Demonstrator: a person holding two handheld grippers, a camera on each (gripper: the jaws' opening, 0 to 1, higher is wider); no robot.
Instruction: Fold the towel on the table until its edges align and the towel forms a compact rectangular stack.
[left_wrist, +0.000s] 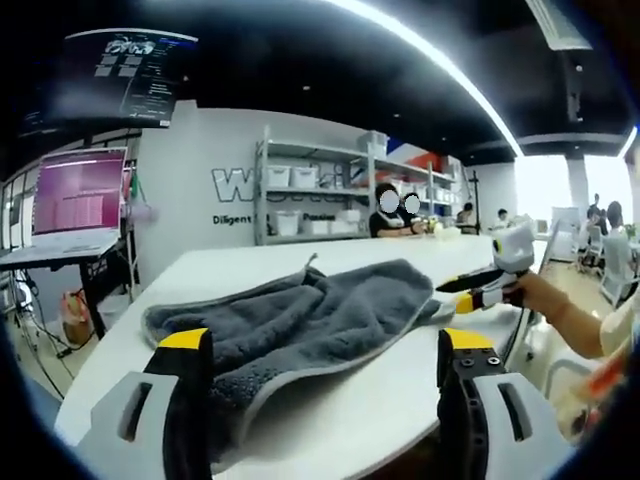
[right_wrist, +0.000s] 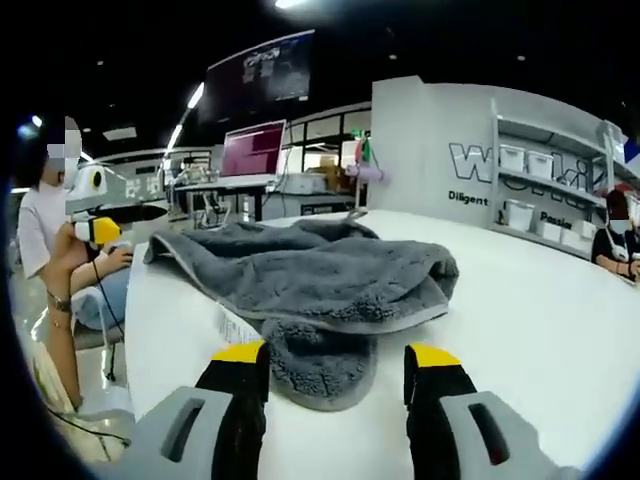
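Grey towel (left_wrist: 300, 325) lies rumpled and partly bunched on the white table (left_wrist: 400, 410), one corner reaching toward the near edge. Left gripper (left_wrist: 325, 365): jaws apart, a towel corner just ahead of its left jaw. Right gripper (right_wrist: 337, 375): jaws apart, a towel corner lying between them, not clamped.

We count one grey towel (left_wrist: 300, 325) on one white table (left_wrist: 400, 410). Two grippers are out: the left gripper (left_wrist: 325, 350) and the right gripper (right_wrist: 335, 362), each with two yellow-tipped jaws. Behind them we see one shelf rack (left_wrist: 320, 190) holding several white bins, one pink-lit screen (left_wrist: 78, 195), and two people seated (left_wrist: 395, 212) together.
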